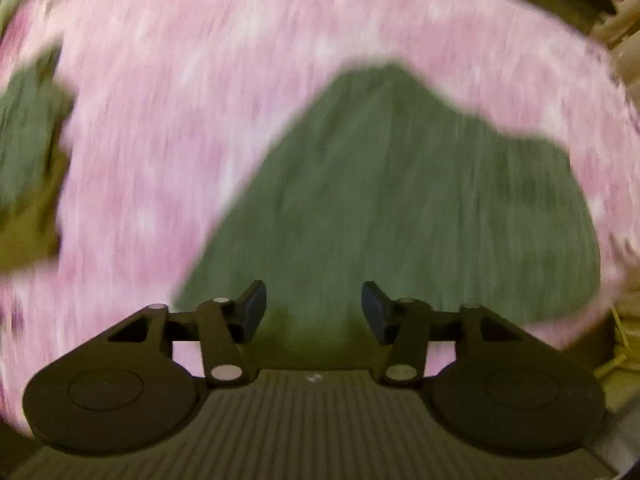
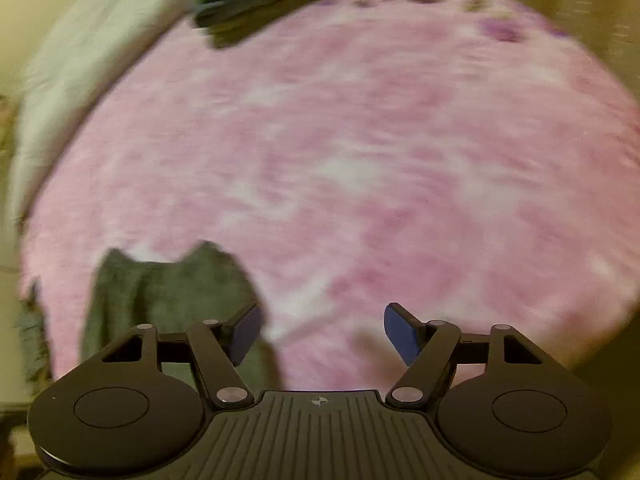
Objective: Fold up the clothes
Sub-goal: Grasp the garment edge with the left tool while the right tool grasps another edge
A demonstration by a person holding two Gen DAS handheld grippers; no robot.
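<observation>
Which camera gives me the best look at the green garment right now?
The left wrist view: the green garment fills its centre, lying on the pink blanket ahead of the open left gripper. The right wrist view shows only a small piece at lower left, partly behind its gripper.

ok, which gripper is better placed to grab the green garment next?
Left, probably. The left gripper is open with the green garment straight ahead between its fingers. The open right gripper faces mostly pink bedspread.
</observation>
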